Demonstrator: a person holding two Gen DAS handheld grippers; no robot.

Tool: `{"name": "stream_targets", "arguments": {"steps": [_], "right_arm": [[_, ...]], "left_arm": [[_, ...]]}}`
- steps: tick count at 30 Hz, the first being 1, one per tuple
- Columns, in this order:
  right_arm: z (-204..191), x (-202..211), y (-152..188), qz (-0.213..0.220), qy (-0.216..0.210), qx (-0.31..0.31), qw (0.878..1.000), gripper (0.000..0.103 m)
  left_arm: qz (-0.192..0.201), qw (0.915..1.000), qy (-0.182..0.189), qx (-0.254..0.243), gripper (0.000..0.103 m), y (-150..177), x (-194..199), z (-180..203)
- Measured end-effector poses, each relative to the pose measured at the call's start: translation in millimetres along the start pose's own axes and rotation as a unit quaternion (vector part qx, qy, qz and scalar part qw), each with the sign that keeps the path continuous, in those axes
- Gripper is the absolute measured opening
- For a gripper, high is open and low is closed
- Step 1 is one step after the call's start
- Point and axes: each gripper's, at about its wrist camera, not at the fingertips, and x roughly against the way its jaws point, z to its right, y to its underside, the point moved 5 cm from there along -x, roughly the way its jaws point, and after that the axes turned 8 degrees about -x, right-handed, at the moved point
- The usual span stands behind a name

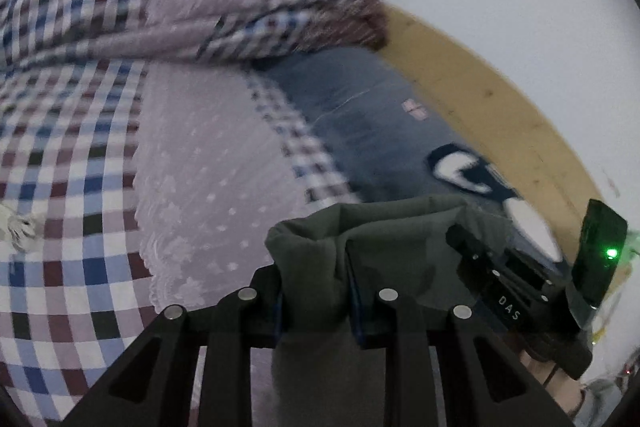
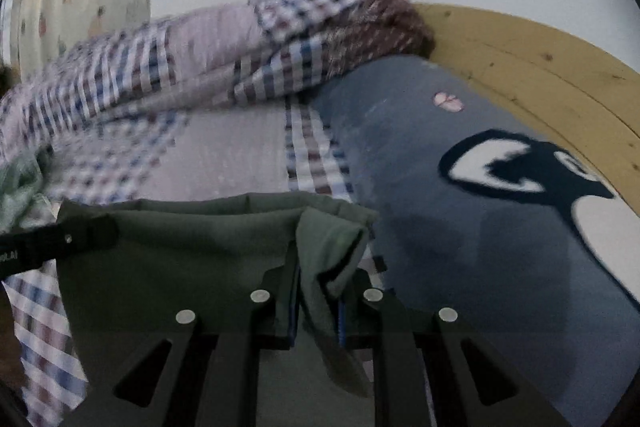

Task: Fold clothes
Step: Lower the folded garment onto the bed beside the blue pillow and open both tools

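A dark olive-green garment [image 1: 320, 259] is pinched between both grippers and held up above the bed. In the left wrist view my left gripper [image 1: 316, 303] is shut on one bunched corner of it. The right gripper's black body [image 1: 520, 275], with a green light, shows just to its right. In the right wrist view my right gripper [image 2: 318, 303] is shut on the other corner of the green garment [image 2: 192, 239], whose top edge stretches leftwards to the left gripper's black finger [image 2: 56, 243].
Below lies a bed with a checked quilt [image 1: 72, 155] with a pink lace panel [image 1: 208, 163], a rolled checked blanket [image 2: 200, 67] at the back, a grey-blue pillow [image 2: 460, 227] with a dark print, and a wooden headboard [image 2: 540, 67] against a white wall.
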Motion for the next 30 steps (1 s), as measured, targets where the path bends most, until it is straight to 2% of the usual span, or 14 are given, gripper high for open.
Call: {"name": "stream_targets", "arguments": {"steps": [4, 6, 7, 8, 9, 10, 11, 15, 19, 21, 23, 25, 30], "right_arm": [[-2.9, -28.2, 8.1, -0.011, 0.026, 0.015, 0.999, 0.018], [-1.4, -32.6, 7.9, -0.004, 0.065, 0.028, 0.997, 0.036], [1.2, -30.5, 5.7, 0.006, 0.088, 0.030, 0.996, 0.042], [5.0, -24.3, 1.8, 0.022, 0.101, 0.027, 0.994, 0.054], [9.5, -14.9, -3.1, 0.040, 0.105, 0.017, 0.994, 0.060], [13.7, -5.6, -7.6, 0.054, 0.104, 0.005, 0.993, 0.063], [17.4, 3.5, -11.7, 0.064, 0.099, -0.009, 0.993, 0.064], [22.6, 53.1, -26.0, 0.102, 0.068, -0.046, 0.991, 0.064], [16.5, 146.8, -32.4, 0.185, 0.026, -0.078, 0.979, 0.070], [9.2, 195.4, -31.6, 0.212, -0.006, -0.090, 0.973, 0.081], [-0.1, 244.0, -26.9, 0.232, -0.038, -0.100, 0.967, 0.084], [-14.3, 293.9, -18.3, 0.258, -0.077, -0.101, 0.958, 0.095], [-52.4, 397.4, 4.3, 0.290, -0.148, -0.092, 0.941, 0.101]], "left_arm": [[-0.020, 0.9997, -0.016, 0.006, 0.029, 8.0, -25.4, -17.4], [-0.023, 0.9992, -0.029, 0.016, 0.039, 9.5, -28.7, -23.3], [-0.025, 0.9988, -0.038, 0.019, 0.050, 9.4, -29.0, -26.1], [-0.020, 0.9985, -0.046, 0.022, 0.062, 7.2, -26.1, -28.9], [-0.012, 0.9985, -0.049, 0.022, 0.068, 4.4, -20.6, -30.6], [0.001, 0.9985, -0.050, 0.023, 0.078, 0.3, -10.4, -32.2], [0.011, 0.9983, -0.053, 0.021, 0.083, -3.8, 0.8, -32.8], [0.044, 0.9976, -0.053, 0.008, 0.083, -17.9, 50.6, -33.0], [0.086, 0.9945, -0.052, -0.030, 0.085, -18.2, 122.4, -13.1], [0.106, 0.9917, -0.052, -0.051, 0.086, -11.1, 167.5, 4.1], [0.123, 0.9890, -0.052, -0.063, 0.087, 0.1, 210.4, 19.9], [0.140, 0.9861, -0.051, -0.074, 0.089, 14.5, 256.5, 36.2], [0.183, 0.9768, -0.066, -0.090, 0.094, 53.6, 371.4, 61.1]]}}
